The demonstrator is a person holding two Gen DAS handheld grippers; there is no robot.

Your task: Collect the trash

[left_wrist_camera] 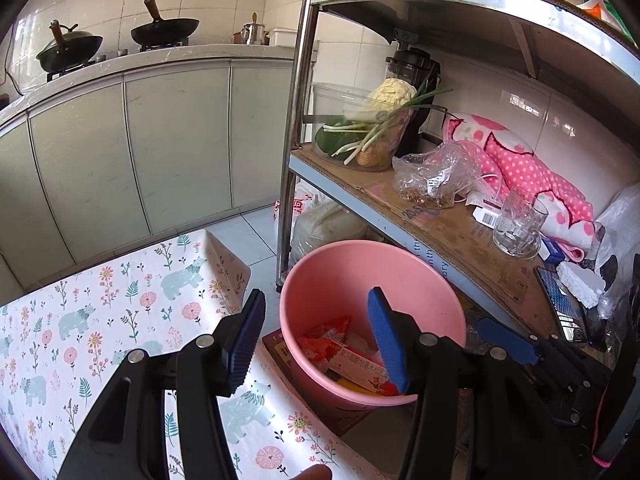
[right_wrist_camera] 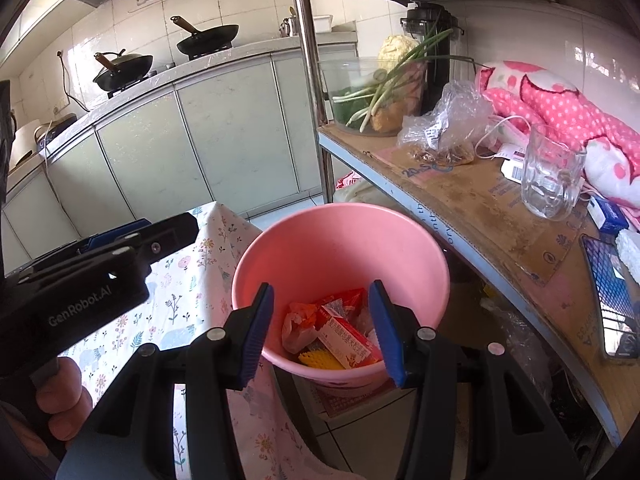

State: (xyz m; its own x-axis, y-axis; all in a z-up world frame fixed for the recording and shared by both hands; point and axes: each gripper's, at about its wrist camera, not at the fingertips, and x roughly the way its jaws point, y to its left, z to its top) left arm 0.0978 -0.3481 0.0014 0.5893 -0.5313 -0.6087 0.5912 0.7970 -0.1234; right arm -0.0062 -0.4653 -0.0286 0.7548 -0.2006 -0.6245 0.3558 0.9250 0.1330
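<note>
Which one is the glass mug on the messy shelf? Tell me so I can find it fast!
Find the metal shelf beside the pink bucket; its top is covered with brown cardboard. On that cardboard, in front of the pink spotted cloth, stands the glass mug. It is the only clear, empty, upright thing there, unlike the crumpled plastic bag beside it.

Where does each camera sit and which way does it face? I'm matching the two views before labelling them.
Left wrist: on the left gripper, looking down past the floral tablecloth into the pink bucket; the right gripper shows at right.
Right wrist: on the right gripper, above the bucket's trash; the left gripper and hand show at left.
Shared: bucket, shelf, glass mug, woks.
</note>
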